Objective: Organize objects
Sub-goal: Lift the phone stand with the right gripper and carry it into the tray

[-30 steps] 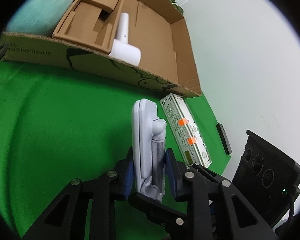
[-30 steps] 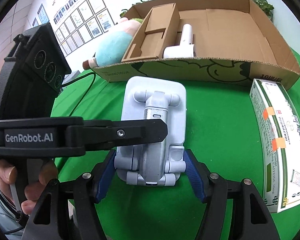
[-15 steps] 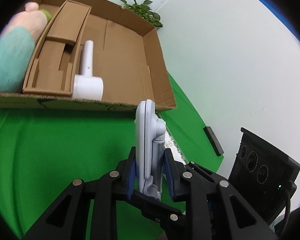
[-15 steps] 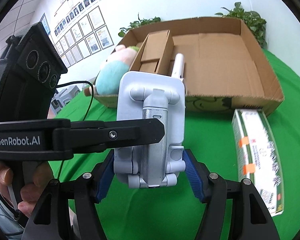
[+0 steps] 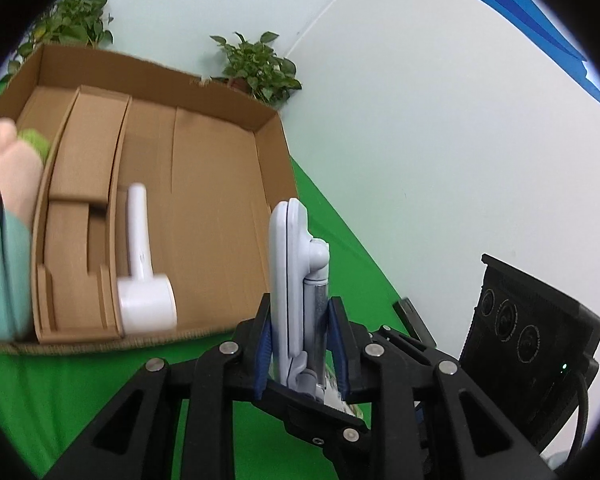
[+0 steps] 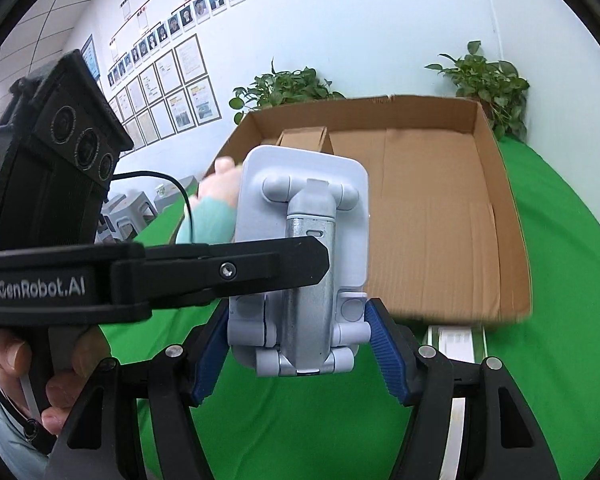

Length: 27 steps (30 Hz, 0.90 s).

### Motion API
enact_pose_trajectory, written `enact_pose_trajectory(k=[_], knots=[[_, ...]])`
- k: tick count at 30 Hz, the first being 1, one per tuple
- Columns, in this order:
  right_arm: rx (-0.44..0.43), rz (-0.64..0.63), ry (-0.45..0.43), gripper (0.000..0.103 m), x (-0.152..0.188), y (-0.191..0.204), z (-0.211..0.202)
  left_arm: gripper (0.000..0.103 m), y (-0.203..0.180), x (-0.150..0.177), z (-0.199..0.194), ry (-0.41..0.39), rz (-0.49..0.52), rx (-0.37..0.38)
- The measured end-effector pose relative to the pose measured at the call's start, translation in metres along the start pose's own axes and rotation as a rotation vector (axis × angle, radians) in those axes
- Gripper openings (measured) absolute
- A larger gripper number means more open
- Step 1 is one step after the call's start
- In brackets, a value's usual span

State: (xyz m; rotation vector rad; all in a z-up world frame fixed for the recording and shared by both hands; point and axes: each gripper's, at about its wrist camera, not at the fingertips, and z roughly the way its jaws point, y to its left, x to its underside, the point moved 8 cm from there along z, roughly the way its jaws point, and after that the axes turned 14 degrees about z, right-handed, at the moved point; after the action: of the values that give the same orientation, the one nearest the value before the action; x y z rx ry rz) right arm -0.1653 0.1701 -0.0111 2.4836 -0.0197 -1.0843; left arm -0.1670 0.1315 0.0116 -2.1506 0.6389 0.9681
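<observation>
plastic and metal make the folded phone stand point(image 6: 304, 256) look rigid, light and a bit slick, so it is gripped twice: left gripper point(image 5: 302, 344) clamped across its thin depth, right gripper point(image 6: 300, 354) across its base width, with the cardboard box point(image 6: 500, 184) just ahead of both.

Matt cardboard box point(image 5: 220, 208), glossy plastic stand point(image 6: 304, 256)
</observation>
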Motion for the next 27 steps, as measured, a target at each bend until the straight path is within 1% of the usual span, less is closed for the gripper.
enact_pose_trajectory(k=[4,6,9,15,19,22,27], knots=[[-0.025,0.023,0.025,0.063,-0.045,0.0,0.014,0.024,0.016,-0.039,0.01,0.022,0.0,-0.012],[-0.031,0.036,0.035,0.063,-0.062,-0.003,0.022,0.024,0.022,-0.047,0.016,0.041,-0.007,-0.01],[-0.032,0.058,0.059,0.063,-0.073,-0.009,0.035,0.024,0.032,-0.05,0.027,0.068,-0.028,-0.01],[-0.045,0.108,0.125,0.063,-0.072,-0.03,0.064,0.024,0.049,-0.034,0.053,0.121,-0.064,-0.032],[-0.064,0.132,0.178,0.063,-0.064,-0.048,0.089,0.024,0.061,-0.021,0.075,0.168,-0.087,-0.056],[-0.079,0.175,0.226,0.063,-0.055,-0.068,0.109,0.024,0.068,-0.013,0.092,0.208,-0.102,-0.071],[-0.089,0.219,0.285,0.063,-0.038,-0.089,0.129,0.024,0.075,0.003,0.114,0.263,-0.111,-0.083]])
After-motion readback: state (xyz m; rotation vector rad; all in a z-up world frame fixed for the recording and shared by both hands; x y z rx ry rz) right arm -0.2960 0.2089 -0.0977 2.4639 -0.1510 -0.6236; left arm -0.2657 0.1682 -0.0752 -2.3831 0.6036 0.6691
